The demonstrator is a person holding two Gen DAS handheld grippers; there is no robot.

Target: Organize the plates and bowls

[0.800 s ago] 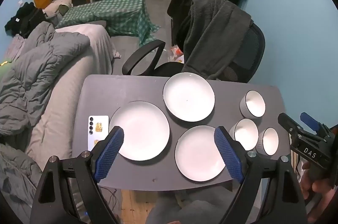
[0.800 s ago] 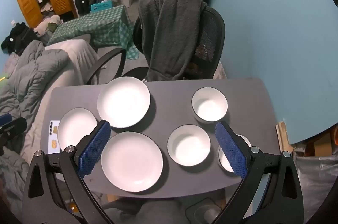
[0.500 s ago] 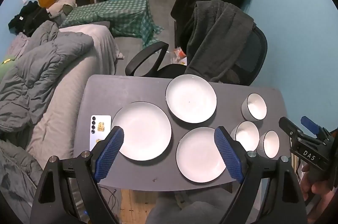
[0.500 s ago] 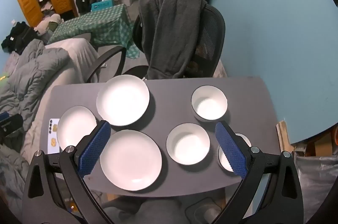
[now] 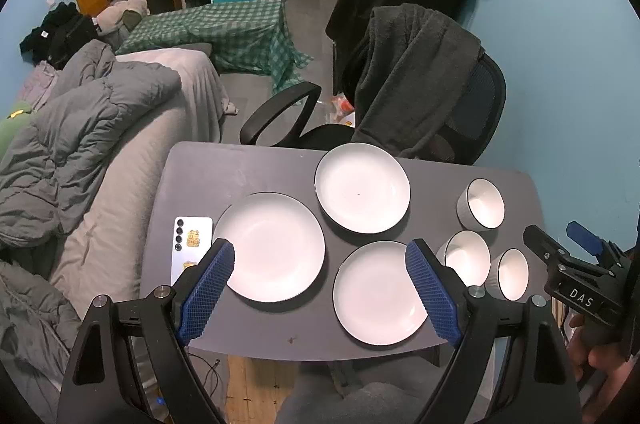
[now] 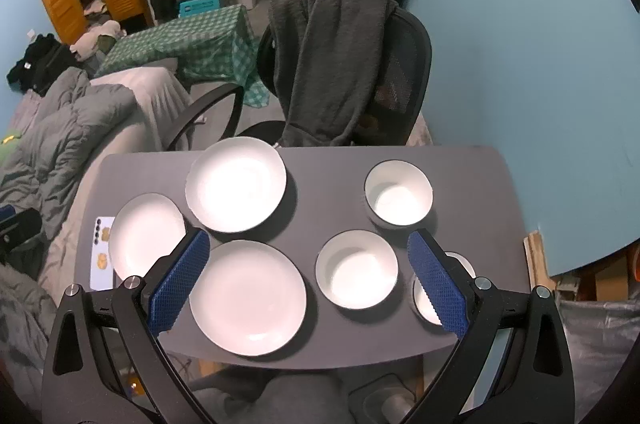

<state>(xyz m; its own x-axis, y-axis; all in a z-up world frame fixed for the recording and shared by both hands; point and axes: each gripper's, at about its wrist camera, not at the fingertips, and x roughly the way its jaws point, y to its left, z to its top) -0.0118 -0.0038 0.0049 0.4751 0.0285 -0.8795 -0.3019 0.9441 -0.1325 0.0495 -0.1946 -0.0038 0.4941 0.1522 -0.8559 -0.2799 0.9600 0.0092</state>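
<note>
Blue walls close in a crowded bedroom, and a dark grey rounded bench stands between a bed heaped with a grey quilt and a black mesh office chair draped with a dark fleece. Three white round plates with thin dark rims lie apart on the bench: the far plate near the chair, the left plate beside a pale phone lying face down, and the near plate by the front edge. To their right stand three white bowls, none touching: the far bowl, the middle bowl just beside the near plate, and the near bowl, partly hidden behind a blue pad. Both claws hang above the front edge, tilted down at the dishes. The left claw is spread wide and holds nothing. The right claw is likewise wide apart and empty.
</note>
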